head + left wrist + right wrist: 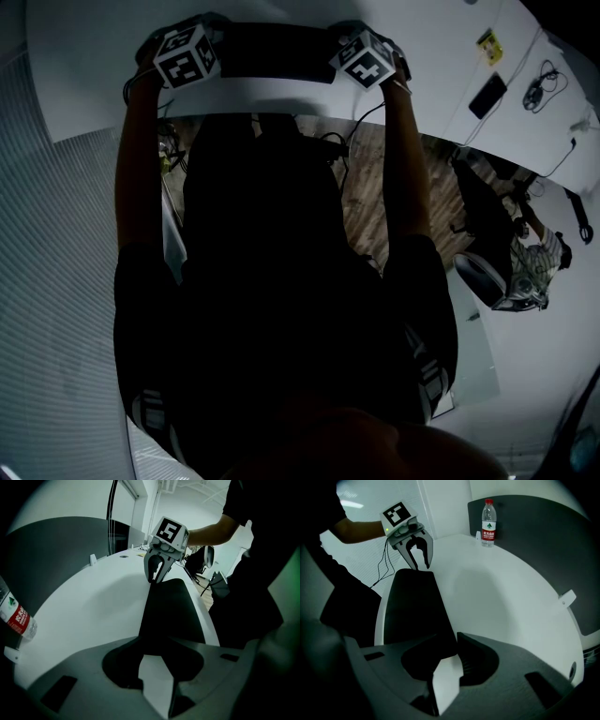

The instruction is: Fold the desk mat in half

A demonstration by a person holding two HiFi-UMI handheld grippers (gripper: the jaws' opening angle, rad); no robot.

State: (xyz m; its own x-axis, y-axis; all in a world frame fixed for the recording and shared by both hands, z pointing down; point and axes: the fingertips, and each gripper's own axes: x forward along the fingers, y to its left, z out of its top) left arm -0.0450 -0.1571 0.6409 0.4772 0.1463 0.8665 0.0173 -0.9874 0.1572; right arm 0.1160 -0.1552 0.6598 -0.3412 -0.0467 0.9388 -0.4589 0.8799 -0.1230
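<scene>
While left gripper (421, 566) & right gripper (156, 578) have fingers (483, 663) apart, ends of desk mat (168, 606) sit btwn them, unpinched.

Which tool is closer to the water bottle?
The left tool: the bottle stands beyond it on the desk; the right tool is at the mat's other end.

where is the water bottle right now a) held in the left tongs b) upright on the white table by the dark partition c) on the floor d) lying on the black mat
b: in the right gripper view the water bottle stands upright on the white table, just in front of the dark partition and well apart from the desk mat.
</scene>
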